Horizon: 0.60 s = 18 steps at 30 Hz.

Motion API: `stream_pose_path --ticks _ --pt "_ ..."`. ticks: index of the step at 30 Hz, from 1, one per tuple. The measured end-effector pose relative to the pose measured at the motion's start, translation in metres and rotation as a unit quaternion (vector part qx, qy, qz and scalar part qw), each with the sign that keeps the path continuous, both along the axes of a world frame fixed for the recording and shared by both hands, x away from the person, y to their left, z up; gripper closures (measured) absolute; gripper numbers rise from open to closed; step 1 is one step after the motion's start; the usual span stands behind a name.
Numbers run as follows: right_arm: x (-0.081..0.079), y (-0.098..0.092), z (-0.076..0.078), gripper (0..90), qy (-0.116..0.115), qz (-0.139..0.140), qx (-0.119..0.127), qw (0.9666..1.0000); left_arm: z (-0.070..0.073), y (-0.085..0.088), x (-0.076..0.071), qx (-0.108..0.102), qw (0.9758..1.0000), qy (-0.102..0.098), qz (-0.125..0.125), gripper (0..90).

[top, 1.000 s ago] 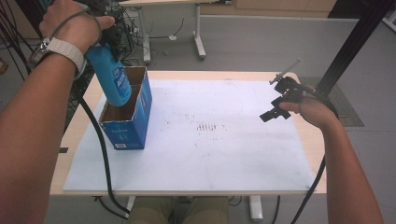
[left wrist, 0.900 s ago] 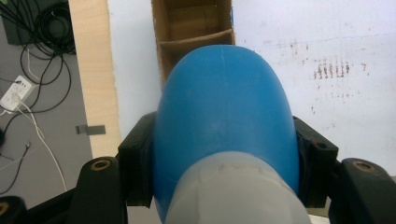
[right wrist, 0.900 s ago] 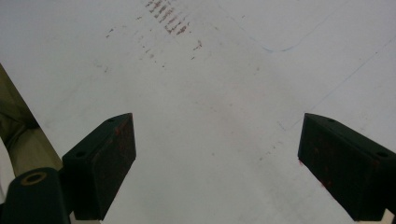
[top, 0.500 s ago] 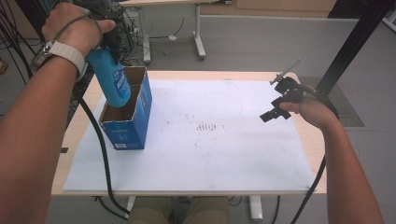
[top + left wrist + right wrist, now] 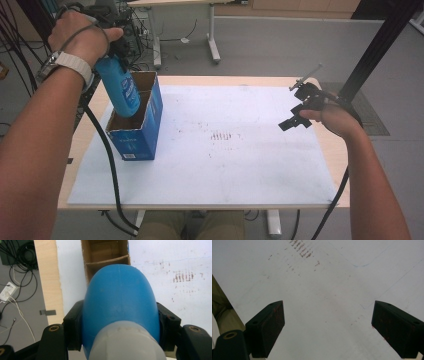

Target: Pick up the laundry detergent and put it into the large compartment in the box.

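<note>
We have the left gripper (image 5: 116, 55) clamped on a blue plastic bottle with a grey cap (image 5: 121, 90); in the left gripper view both black jaws press its sides. The bottle hangs base-down, tilted, its lower end just inside the open top of the blue cardboard box with brown inner dividers (image 5: 135, 137), which stands at about nine o'clock on the white sheet-covered table (image 5: 240, 165). We judge the step in hand to be loading the bottle into the box; whether its base touches bottom we cannot tell.

The right gripper (image 5: 295, 120) hovers at three o'clock above the table, jaws wide apart and holding nothing.

Next move, as we read it: straighten the bottle, lower it within the near compartment clear of the divider, then let the jaws part. The box is light and unbraced; a rim snag could tip it.
</note>
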State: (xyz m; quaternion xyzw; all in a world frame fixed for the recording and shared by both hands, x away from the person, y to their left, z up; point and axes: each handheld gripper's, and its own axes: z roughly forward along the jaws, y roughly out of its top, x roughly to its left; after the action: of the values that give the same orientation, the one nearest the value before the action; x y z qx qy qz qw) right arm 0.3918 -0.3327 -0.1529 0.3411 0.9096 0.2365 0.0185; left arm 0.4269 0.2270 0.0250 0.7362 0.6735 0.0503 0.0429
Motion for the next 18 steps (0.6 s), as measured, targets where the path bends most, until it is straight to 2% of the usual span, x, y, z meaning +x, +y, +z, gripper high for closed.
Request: stream_pose_path --ticks 18 --pt "0.004 0.000 -0.004 11.3 0.004 0.000 0.000 1.0000 -0.025 0.001 0.009 -0.001 1.0000 0.006 -0.007 37.5"
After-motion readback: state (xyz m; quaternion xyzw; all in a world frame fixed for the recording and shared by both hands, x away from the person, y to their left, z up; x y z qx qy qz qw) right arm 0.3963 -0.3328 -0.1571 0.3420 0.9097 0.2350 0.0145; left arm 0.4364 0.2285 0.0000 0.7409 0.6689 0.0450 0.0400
